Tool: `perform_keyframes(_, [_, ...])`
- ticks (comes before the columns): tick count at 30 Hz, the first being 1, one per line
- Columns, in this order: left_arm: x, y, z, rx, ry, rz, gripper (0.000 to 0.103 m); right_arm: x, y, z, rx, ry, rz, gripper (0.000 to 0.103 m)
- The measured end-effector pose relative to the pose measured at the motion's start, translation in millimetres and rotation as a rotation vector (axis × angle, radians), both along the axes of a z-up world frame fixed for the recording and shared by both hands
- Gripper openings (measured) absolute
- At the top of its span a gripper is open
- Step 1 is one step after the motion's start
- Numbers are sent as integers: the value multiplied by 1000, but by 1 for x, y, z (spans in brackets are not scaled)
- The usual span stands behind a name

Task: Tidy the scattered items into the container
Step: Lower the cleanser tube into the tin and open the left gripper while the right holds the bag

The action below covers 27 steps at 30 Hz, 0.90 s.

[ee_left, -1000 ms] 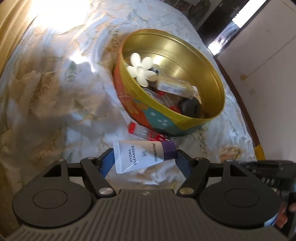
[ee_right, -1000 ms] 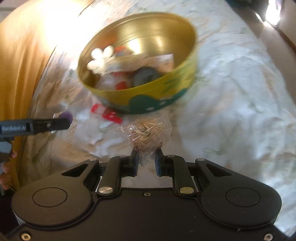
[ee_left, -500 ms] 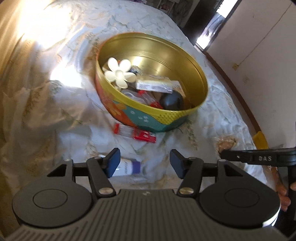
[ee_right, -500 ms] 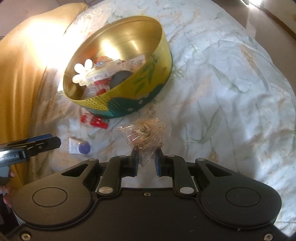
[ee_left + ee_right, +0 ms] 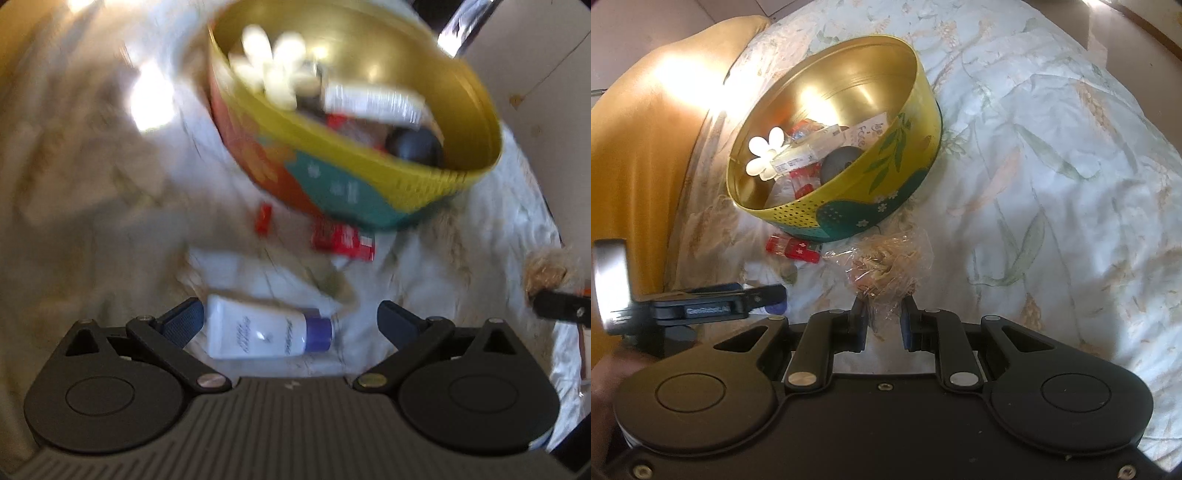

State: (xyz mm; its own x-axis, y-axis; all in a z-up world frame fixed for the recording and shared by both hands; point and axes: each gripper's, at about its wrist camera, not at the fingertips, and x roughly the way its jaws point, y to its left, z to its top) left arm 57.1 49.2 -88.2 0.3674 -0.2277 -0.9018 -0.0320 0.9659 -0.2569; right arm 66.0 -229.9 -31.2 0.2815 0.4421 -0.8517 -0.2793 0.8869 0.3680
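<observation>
The left gripper (image 5: 290, 323), spread wide, frames the white cleanser tube (image 5: 264, 338) lying on the bed (image 5: 1052, 166) near the round tin (image 5: 849, 206), while the right gripper (image 5: 882, 319) pinches a cellophane packet (image 5: 886, 266).

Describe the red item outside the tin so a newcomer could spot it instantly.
Start at the round gold-lined tin on the floral bedsheet. Just outside its teal lower wall lies a small red packet, flat on the sheet. Unlike the crinkly clear bag beside it and the white, purple-capped tube, it is bright red.
</observation>
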Motion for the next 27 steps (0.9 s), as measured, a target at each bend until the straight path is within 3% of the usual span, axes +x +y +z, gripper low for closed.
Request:
perform_keyframes(3, [-7, -22, -11, 124, -6, -97, 100, 1, -1, -2, 8, 7, -7, 17])
perform_keyframes(4, [-9, -26, -11, 155, -12, -113, 88, 1, -1, -2, 12, 8, -8, 17])
perform_keyframes(6, [-13, -24, -4, 137, -19, -98, 72, 1, 0, -2, 17, 10, -6, 17])
perform_keyframes(9, [-20, -9, 4, 13, -4, -63, 71, 2, 2, -3, 11, 11, -4, 17])
perform_keyframes(13, [-31, -3, 28, -61, -66, -33, 71, 0, 0, -3, 9, 11, -8, 17])
perform_keyframes(19, [-43, -5, 76, -74, -209, -46, 72, -2, 0, -2, 8, 6, -7, 17])
perform_keyframes(27, [-38, 10, 117, -59, -297, -9, 72, -2, 6, -3, -3, 6, 18, 17])
